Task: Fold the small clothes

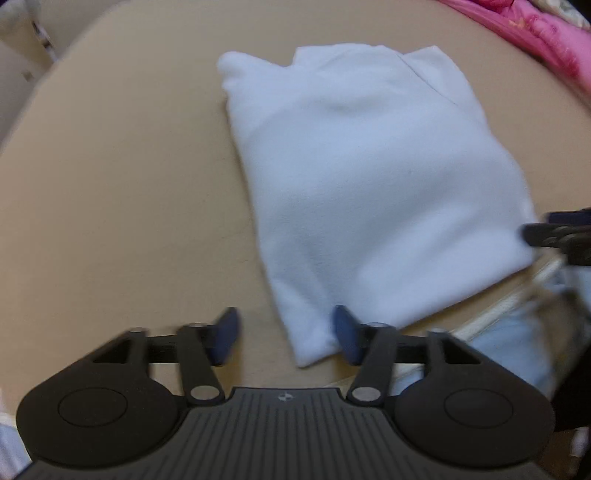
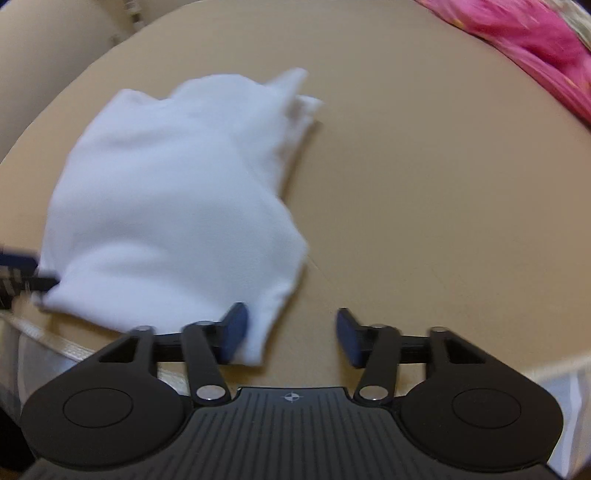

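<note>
A white folded garment (image 1: 369, 177) lies on the tan table (image 1: 122, 184). My left gripper (image 1: 286, 334) stands open above the garment's near left corner; that corner lies between the blue pads (image 1: 345, 334) without being pinched. In the right wrist view the same garment (image 2: 173, 199) lies to the left, bunched at its far end. My right gripper (image 2: 290, 334) is open over the near right corner, with cloth beside the left pad (image 2: 234, 330) and bare table under the gap. The other gripper shows at each view's side edge.
Pink patterned fabric (image 1: 535, 33) lies past the table's far right edge, also seen as pink fabric (image 2: 524, 40) in the right wrist view. The table's near edge (image 2: 480, 369) runs just behind my grippers. Bare tan surface stretches left of the garment and right of it.
</note>
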Motion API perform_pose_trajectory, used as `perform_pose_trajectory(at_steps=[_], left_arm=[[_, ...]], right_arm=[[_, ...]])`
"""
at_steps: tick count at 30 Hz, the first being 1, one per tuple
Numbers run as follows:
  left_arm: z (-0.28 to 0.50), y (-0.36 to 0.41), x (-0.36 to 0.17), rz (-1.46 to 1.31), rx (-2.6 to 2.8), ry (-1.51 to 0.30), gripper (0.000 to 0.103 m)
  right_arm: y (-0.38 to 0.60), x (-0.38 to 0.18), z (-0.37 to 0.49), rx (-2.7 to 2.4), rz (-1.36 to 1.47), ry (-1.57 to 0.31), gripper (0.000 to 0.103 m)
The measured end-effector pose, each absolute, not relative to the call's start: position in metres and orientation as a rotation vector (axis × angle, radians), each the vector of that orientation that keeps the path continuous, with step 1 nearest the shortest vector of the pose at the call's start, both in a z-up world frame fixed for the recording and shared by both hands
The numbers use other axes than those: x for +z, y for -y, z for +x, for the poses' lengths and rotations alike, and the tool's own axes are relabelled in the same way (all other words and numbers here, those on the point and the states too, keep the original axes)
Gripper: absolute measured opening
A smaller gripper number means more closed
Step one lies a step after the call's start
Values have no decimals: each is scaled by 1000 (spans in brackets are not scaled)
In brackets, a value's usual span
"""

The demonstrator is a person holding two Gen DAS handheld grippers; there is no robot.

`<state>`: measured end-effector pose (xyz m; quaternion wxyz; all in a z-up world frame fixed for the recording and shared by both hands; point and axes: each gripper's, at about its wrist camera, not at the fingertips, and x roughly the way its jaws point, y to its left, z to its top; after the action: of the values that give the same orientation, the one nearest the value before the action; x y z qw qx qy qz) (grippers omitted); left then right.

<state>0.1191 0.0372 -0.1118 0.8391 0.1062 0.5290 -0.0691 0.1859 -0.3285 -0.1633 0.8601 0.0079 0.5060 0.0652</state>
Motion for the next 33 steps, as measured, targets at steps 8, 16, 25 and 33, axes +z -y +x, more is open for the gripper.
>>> perform_pose_trajectory(at_steps=[8, 16, 25, 33], left_arm=[[49, -27, -54, 183, -68, -775, 91], [0, 6, -40, 284, 27, -622, 103], [-49, 7, -30, 166, 99, -651, 102], [-53, 4, -38, 126, 144, -700, 102]], right_arm=[[349, -110, 109, 38, 172, -775, 58], [335, -68, 51, 64, 120, -548, 84], [317, -71, 36, 52, 79, -573, 91], [308, -78, 33, 45, 65, -596, 92]])
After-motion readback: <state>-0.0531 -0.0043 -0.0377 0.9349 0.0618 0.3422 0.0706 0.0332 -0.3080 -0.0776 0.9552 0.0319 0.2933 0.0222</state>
